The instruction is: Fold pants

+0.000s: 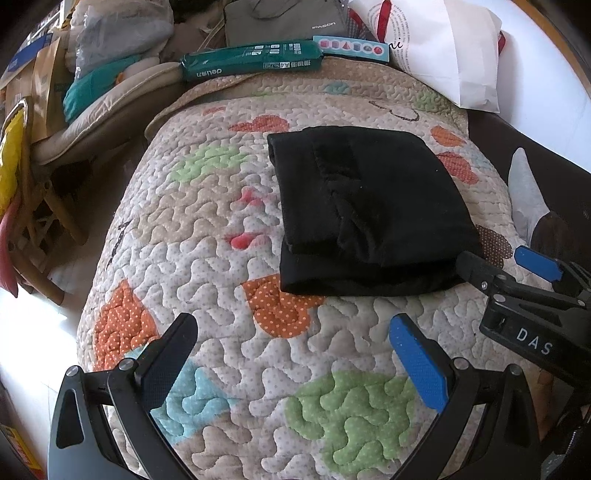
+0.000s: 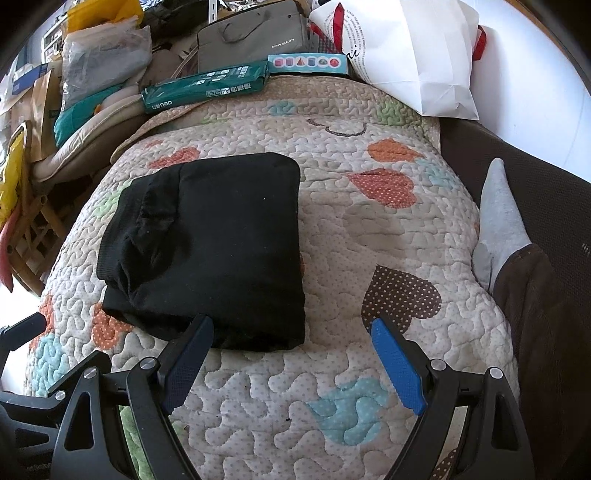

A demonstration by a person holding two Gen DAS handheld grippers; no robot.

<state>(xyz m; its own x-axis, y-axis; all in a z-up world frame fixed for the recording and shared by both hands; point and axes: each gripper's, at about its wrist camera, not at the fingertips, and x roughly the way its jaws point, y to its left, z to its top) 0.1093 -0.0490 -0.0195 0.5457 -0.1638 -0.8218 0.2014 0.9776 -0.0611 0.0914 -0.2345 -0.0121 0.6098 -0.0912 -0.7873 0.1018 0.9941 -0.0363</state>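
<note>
The black pants (image 1: 365, 214) lie folded into a thick rectangle on the quilted bedspread (image 1: 229, 258). They also show in the right wrist view (image 2: 218, 251). My left gripper (image 1: 295, 328) is open and empty, above the quilt just short of the pants' near edge. My right gripper (image 2: 291, 328) is open and empty, its left finger over the pants' near right corner. The right gripper also shows in the left wrist view (image 1: 495, 258), at the pants' near right corner.
At the bed's far end lie a green paper ream (image 1: 251, 59), a grey laptop bag (image 1: 280, 18), a white paper bag (image 1: 443, 48) and a small blue box (image 1: 351, 48). Piled clutter and a chair stand on the left (image 1: 55, 110). A person's grey-socked foot (image 2: 498, 218) rests at the right edge.
</note>
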